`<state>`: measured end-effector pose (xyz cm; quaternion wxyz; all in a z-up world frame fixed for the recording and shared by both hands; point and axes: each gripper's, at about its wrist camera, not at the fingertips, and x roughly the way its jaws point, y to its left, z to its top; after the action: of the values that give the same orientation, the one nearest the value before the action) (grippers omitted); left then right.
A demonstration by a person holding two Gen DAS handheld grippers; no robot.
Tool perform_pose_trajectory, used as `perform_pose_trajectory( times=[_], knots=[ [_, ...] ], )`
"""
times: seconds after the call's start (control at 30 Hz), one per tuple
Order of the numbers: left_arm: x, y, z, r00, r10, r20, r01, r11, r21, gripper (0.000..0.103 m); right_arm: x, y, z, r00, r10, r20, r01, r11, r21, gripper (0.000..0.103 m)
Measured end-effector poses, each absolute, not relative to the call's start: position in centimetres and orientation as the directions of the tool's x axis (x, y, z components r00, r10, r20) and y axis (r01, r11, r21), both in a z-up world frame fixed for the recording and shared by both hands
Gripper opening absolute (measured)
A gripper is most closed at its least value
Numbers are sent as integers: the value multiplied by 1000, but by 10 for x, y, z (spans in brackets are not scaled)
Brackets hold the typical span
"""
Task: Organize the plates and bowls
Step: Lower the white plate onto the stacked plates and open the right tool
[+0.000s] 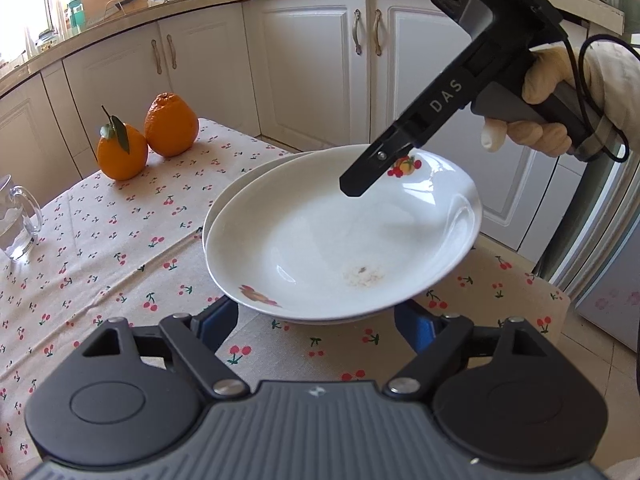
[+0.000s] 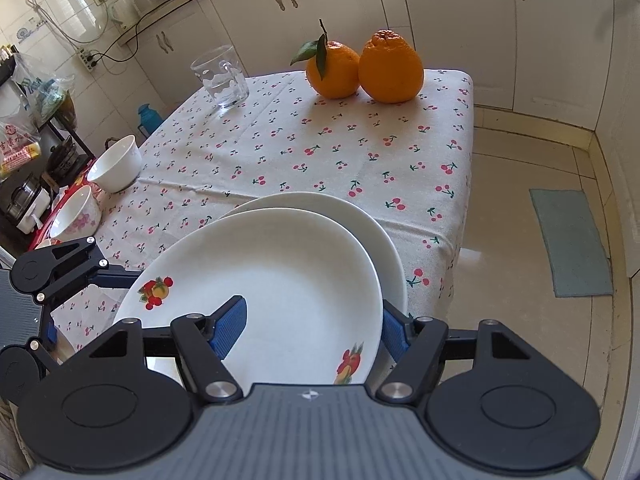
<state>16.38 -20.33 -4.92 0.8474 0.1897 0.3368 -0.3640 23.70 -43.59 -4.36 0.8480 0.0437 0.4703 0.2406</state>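
I see two plates stacked near the table (image 2: pixel 452 92) edge, the top plate (image 1: pixel 340 236) covering most of the lower plate (image 2: pixel 384 236). My right gripper (image 2: pixel 310 326) pinches the top plate's rim at 6 o'clock, one finger inside, one hidden behind. My left gripper (image 1: pixel 316 320) is spread wide at the stack's edge; its fingertips are hidden under the rim. Two bowls (image 2: pixel 116 164) stand at 9 o'clock, one partly cut off.
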Motion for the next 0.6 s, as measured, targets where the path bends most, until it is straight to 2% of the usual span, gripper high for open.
perform_pose_trajectory(
  times=[0.6],
  knots=[
    [159,-205,-50,499,-493,-712,744,666,60,85,215,-435,-32,466,401,-789,-347,903,254,77]
  ],
)
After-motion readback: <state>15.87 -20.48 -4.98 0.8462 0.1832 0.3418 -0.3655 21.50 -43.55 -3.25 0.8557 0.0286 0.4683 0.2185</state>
